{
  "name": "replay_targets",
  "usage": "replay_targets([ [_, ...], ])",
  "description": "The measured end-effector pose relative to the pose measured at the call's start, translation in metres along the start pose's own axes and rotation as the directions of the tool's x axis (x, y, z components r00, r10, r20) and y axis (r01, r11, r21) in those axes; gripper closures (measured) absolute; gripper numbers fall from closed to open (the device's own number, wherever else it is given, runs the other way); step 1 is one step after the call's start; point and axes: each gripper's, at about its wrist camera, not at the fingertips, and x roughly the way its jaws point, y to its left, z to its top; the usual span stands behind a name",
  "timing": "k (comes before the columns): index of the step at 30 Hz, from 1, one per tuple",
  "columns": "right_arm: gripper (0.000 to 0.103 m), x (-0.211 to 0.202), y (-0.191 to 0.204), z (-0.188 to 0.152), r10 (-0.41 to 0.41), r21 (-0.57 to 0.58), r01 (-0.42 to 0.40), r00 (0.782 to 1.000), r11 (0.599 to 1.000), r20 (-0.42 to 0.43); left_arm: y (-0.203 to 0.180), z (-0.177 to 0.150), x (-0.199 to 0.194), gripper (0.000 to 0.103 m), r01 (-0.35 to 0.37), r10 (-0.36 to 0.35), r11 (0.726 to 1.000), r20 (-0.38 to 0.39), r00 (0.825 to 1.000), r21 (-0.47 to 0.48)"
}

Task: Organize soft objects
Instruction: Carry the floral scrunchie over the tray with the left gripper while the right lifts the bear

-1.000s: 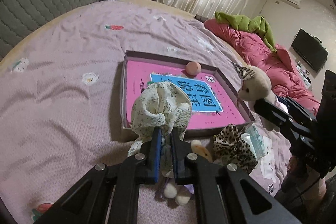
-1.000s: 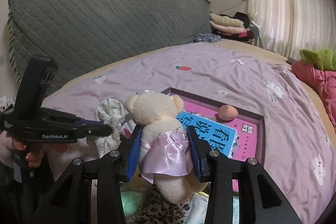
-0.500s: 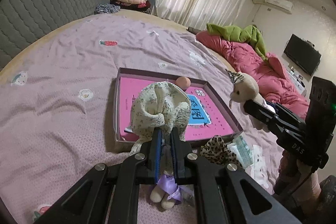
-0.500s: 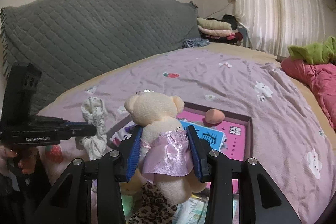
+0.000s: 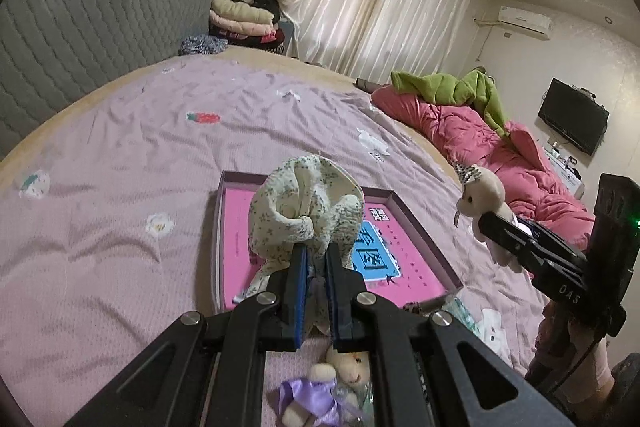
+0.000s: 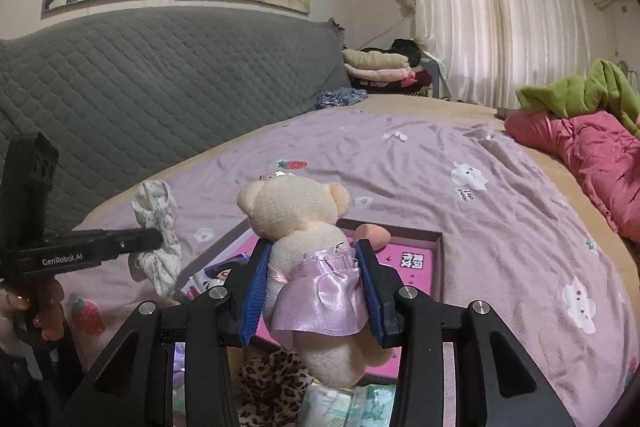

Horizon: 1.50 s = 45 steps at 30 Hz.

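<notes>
The left tongs (image 5: 316, 259) pinch a crumpled floral cream cloth (image 5: 304, 211), and the right tongs (image 6: 312, 291) squeeze a beige plush bear in a lilac satin skirt (image 6: 308, 251). Both hang above the shallow pink-bottomed box (image 5: 416, 223) just ahead, probably for dropping in.

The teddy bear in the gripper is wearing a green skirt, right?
Not quite. The teddy bear is in the right gripper, but its skirt is shiny light purple, not green. The right wrist view shows it between the jaws.
</notes>
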Motion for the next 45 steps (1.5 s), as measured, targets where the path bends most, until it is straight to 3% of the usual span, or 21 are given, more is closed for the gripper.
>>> replay_targets([
  [9, 0.059, 0.007, -0.006, 0.001, -0.024, 0.011, 0.025, 1.0, 1.0, -0.009, -0.01, 0.003, 0.021, 0.094, 0.015, -0.014, 1.0, -0.007, 1.0, 0.025],
  [21, 0.059, 0.014, -0.016, 0.002, -0.054, 0.03, 0.054, 0.998, 0.998, -0.018, -0.013, -0.004, 0.057, 0.094, 0.009, -0.004, 0.998, -0.086, 0.996, 0.065],
  [36, 0.059, 0.027, -0.033, 0.006, -0.099, 0.053, 0.101, 0.995, 0.993, -0.032, -0.025, -0.006, 0.089, 0.094, 0.026, -0.014, 0.995, -0.126, 0.992, 0.1],
  [45, 0.059, 0.038, -0.04, 0.003, -0.121, 0.066, 0.125, 0.991, 0.99, -0.065, -0.017, -0.011, 0.106, 0.094, 0.017, -0.004, 0.997, -0.181, 0.983, 0.073],
])
